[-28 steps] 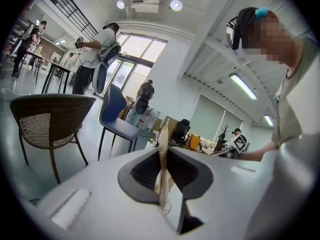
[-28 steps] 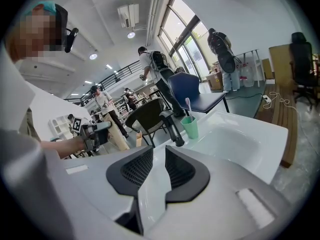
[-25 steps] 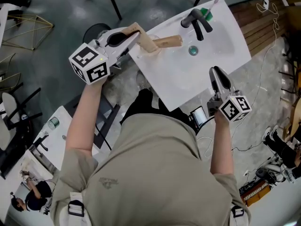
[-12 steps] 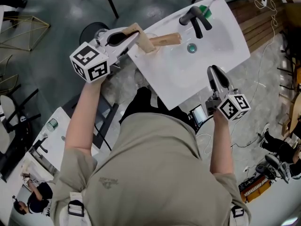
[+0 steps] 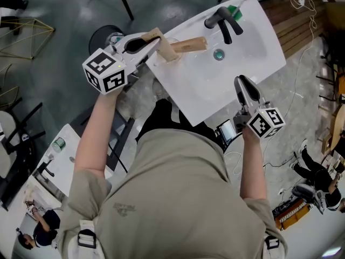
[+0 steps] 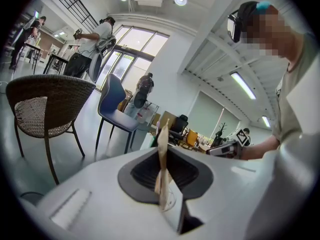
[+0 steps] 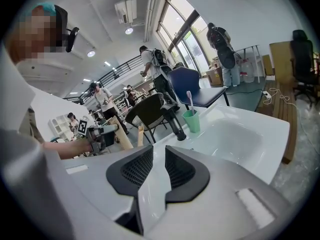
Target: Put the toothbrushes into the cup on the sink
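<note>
A white sink (image 5: pixel 242 63) carries a black faucet (image 5: pixel 223 21) and a green cup (image 5: pixel 235 14) with one toothbrush (image 7: pixel 189 100) standing in it. My left gripper (image 5: pixel 152 40) hovers at the sink's left corner, shut on a flat tan toothbrush packet (image 5: pixel 165 47); the packet stands edge-on between the jaws (image 6: pixel 163 134). A second tan packet (image 5: pixel 190 45) lies on the sink rim just beyond it. My right gripper (image 5: pixel 243 89) sits over the sink's near edge, shut, with nothing in it (image 7: pixel 159 151). From there the cup (image 7: pixel 191 120) stands beside the faucet (image 7: pixel 175 123).
The drain (image 5: pixel 218 54) lies mid-basin. A small screen device (image 5: pixel 226 131) sits on the floor under the sink's near edge. Cables (image 5: pixel 302 85) trail at the right. Chairs (image 6: pixel 47 109) and several people stand around the room.
My right gripper has drifted slightly left along the sink's near edge. The left gripper and its packet have barely moved.
</note>
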